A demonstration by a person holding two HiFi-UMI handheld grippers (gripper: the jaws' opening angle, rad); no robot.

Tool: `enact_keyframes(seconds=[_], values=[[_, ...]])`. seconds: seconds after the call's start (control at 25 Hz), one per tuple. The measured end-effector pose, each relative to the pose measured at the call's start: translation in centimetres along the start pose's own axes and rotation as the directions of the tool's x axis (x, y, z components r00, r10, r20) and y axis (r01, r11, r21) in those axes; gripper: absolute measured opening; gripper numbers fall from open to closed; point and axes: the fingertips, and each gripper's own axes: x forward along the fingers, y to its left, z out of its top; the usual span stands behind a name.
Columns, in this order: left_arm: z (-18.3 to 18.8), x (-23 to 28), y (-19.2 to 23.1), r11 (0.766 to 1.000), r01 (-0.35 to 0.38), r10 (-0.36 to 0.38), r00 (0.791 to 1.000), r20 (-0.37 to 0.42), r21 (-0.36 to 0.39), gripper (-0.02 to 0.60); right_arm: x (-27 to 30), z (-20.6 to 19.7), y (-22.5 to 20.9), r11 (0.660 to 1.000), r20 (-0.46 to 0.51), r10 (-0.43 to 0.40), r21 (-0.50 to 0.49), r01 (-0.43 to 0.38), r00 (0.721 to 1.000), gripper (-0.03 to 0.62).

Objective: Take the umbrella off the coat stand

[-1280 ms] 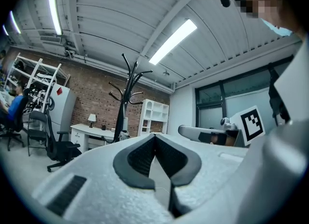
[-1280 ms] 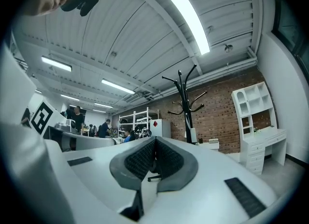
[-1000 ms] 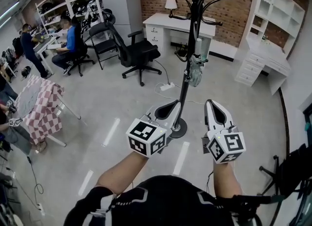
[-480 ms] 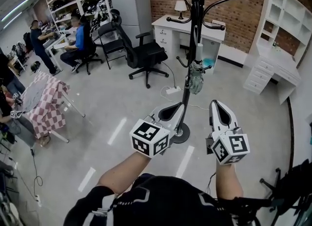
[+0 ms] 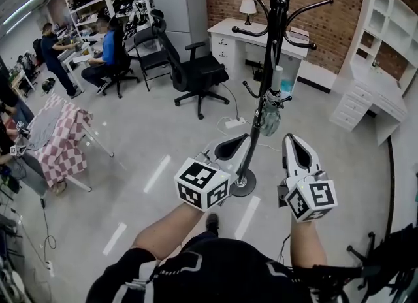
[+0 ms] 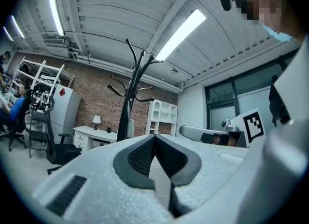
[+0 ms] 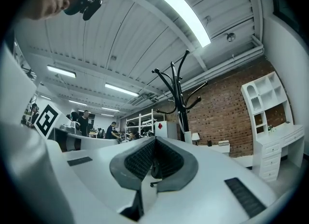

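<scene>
One folded umbrella (image 5: 270, 113) hung from a low hook on the stand (image 5: 277, 34), its long axis vertical. It lay ahead of both tongs, roughly between them. The right tongs (image 5: 290, 138) looked slightly nearer than the left tongs (image 5: 244, 139). Both were closed and empty.

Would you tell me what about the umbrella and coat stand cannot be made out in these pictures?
- Coat stand top: cut off by the head view's upper edge.
- How the umbrella hangs on its hook: too small in the head view.
- Umbrella's lower part: hidden behind the left gripper and right gripper in their own views.
</scene>
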Motion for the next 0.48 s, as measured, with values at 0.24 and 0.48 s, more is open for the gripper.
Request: enact_keyframes(seconds=[0.24,0.48], values=[[1.9,2.3,3.7,1.000,0.031,-0.031,0.999,0.034,0.005,0.006,4.3,0.5,-0.8,1.000,0.012,-0.018,-0.014,0.018,1.000,0.002],[3.6,4.9,7.3,0.998,0.066,-0.067,0.996,0.054,0.017,0.006,8.6,0.8,-1.7,0.998,0.019,-0.043,-0.038,0.044,0.999,0.003]])
